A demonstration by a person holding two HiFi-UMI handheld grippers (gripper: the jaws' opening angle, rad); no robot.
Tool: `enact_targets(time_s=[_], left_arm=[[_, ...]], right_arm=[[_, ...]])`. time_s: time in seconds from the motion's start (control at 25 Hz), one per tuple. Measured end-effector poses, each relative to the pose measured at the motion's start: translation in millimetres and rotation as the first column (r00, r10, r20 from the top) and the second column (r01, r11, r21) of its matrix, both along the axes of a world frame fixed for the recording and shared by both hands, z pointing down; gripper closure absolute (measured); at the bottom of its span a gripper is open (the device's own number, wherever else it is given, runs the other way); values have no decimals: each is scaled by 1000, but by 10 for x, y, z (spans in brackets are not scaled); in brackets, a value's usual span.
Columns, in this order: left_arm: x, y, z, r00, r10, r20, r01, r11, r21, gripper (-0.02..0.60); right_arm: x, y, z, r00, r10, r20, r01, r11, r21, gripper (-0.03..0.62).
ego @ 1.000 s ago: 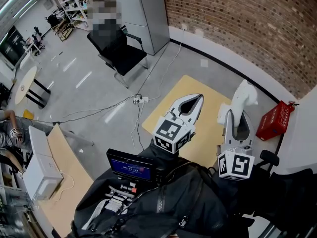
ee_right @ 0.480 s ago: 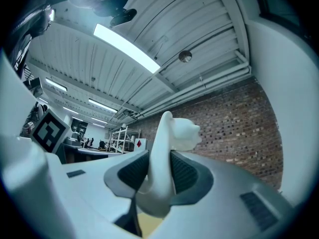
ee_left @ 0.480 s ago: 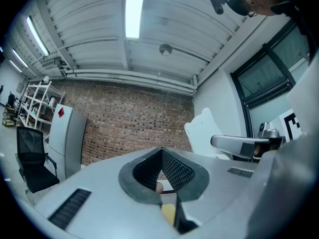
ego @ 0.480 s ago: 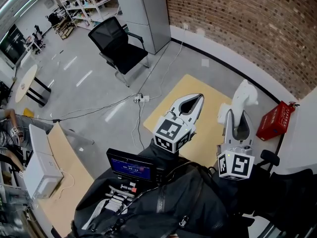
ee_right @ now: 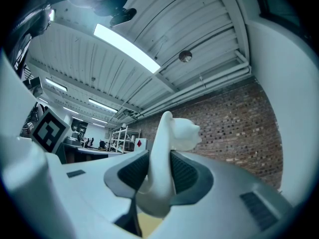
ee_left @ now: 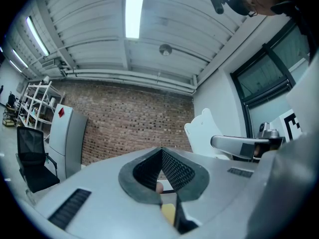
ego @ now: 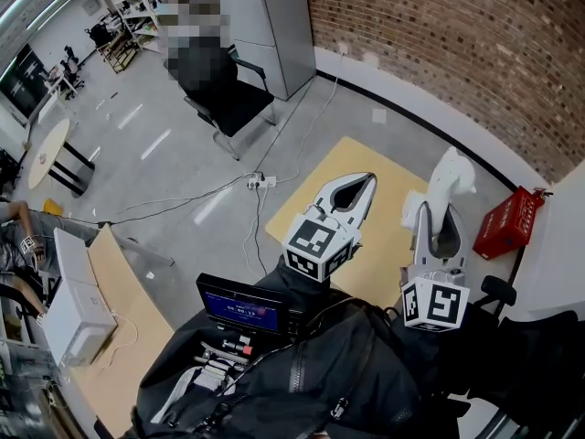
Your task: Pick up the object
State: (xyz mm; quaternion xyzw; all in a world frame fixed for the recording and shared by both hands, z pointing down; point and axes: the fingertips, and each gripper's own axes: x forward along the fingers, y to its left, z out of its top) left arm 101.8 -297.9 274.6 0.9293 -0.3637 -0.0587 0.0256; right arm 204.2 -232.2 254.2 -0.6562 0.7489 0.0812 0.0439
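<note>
**Fig. — Pick-up, lift stage.** My right claw [ee_right: 160,176] grips the white object [ee_right: 174,131] by its narrow stem. The pads press it from both sides, and its lobed head juts past the tips. Claw and object hang over the yellow mat [ego: 361,158], off the floor. My left claw [ee_left: 161,156], beside the right one over the mat, is closed on nothing. By my judgement the pick-up is made. The next move calls for a steady carry with an unslackened grip.
</note>
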Motion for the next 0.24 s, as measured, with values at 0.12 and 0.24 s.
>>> enact_targets(time_s=[0.12, 0.24], left_arm=[[17, 9, 3, 1000, 1, 4, -1, 1000, 2, 581], [-9, 70, 14, 1000, 8, 2, -8, 1000, -11, 581]], right_arm=[[12, 10, 4, 1000, 0, 0, 0, 1000, -1, 457], [-44, 63, -5, 1000, 0, 1, 0, 1000, 6, 457]])
